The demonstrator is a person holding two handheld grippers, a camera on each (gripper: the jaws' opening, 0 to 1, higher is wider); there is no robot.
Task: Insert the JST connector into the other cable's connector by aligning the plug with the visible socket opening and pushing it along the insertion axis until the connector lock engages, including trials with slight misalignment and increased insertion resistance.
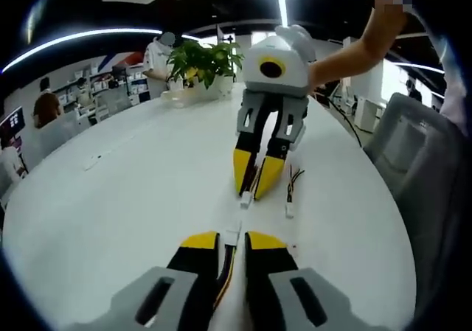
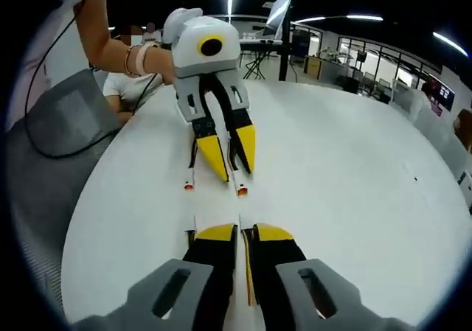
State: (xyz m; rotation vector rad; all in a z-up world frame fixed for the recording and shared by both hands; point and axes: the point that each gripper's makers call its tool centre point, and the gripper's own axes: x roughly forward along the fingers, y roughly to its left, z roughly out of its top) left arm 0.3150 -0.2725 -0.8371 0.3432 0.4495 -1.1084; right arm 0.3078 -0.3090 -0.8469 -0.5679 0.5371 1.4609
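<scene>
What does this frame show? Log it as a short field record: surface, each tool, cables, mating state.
surface: white round table
left tool: shut on first cable, its white connector poking out past the tips
right tool: shut on second cable; seen from the left gripper view, its white connector sits at the tips
spare cable: lying loose on the table beside the right tool
mating state: the two connectors face each other, apart, not yet inserted
background: potted plant at the far table edge

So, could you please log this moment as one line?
left gripper: shut on plug cable | right gripper: shut on socket cable | connectors facing, unmated | spare cable on table
</scene>
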